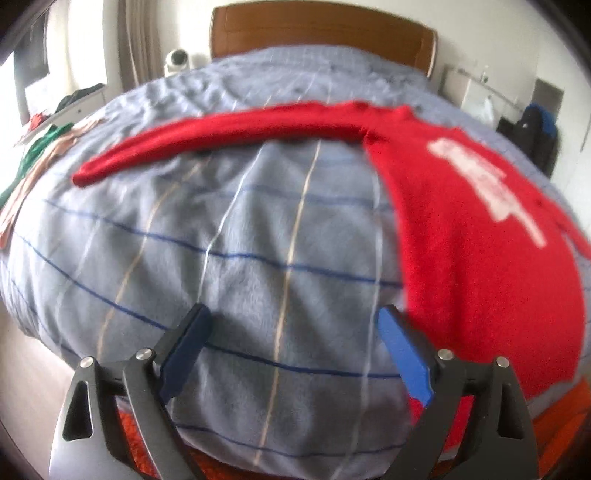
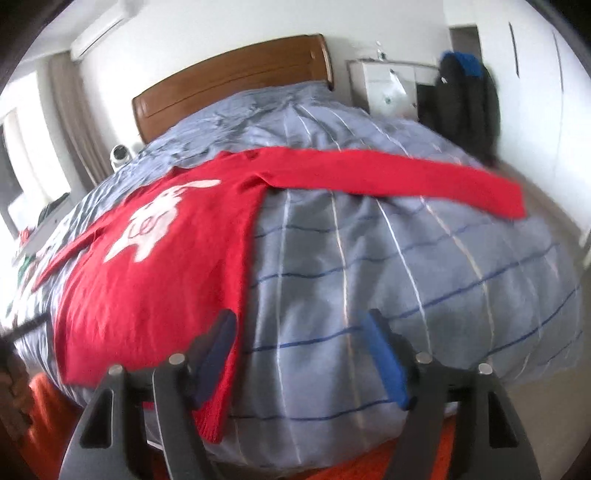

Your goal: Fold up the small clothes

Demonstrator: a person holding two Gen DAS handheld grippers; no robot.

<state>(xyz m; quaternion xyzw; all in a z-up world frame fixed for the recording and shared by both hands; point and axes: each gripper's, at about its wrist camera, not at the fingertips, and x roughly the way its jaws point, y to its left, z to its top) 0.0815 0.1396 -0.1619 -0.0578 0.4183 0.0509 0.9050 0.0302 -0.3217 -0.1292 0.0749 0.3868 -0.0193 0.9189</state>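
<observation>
A red sweater (image 1: 480, 258) (image 2: 147, 295) with a white rabbit print lies flat on the grey-blue checked bedcover (image 1: 240, 240) (image 2: 406, 277). One sleeve (image 1: 221, 136) stretches out to the left in the left wrist view; the other sleeve (image 2: 406, 177) stretches right in the right wrist view. My left gripper (image 1: 295, 328) hangs open over bare cover, just left of the sweater's side edge. My right gripper (image 2: 301, 332) is open above the sweater's right hem corner, nothing pressed between its blue pads.
A wooden headboard (image 1: 317, 33) stands at the far end. Green and pink clothes (image 1: 33, 162) lie at the bed's left edge. A white cabinet (image 2: 388, 85) and a dark hanging jacket (image 2: 465, 96) stand to the right. Orange fabric (image 2: 48, 413) shows below the bed's near edge.
</observation>
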